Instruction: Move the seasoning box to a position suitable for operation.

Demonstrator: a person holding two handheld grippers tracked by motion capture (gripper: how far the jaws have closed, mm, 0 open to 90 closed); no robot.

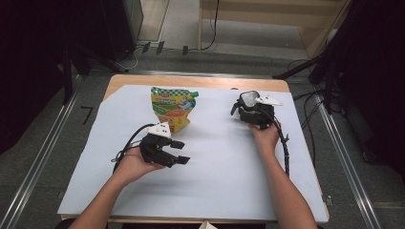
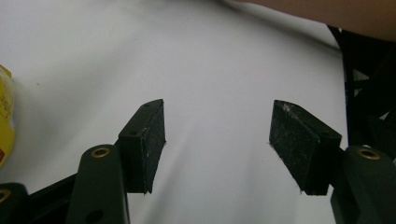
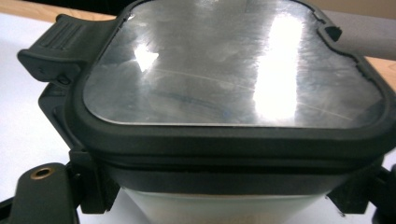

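Overhead glare on the metal lid [image 3: 233, 70], dim surroundings

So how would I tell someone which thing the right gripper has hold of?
Start at the white sheet covering the table and go to its far right. There the right gripper is closed around a container with a shiny lid in a black rim, unlike the yellow pouch standing alone at far left.

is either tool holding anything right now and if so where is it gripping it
The right tool grips a lidded container by its two opposite sides, just below the black-rimmed lid. The left tool is open and holds nothing; the yellow pouch lies beside it.
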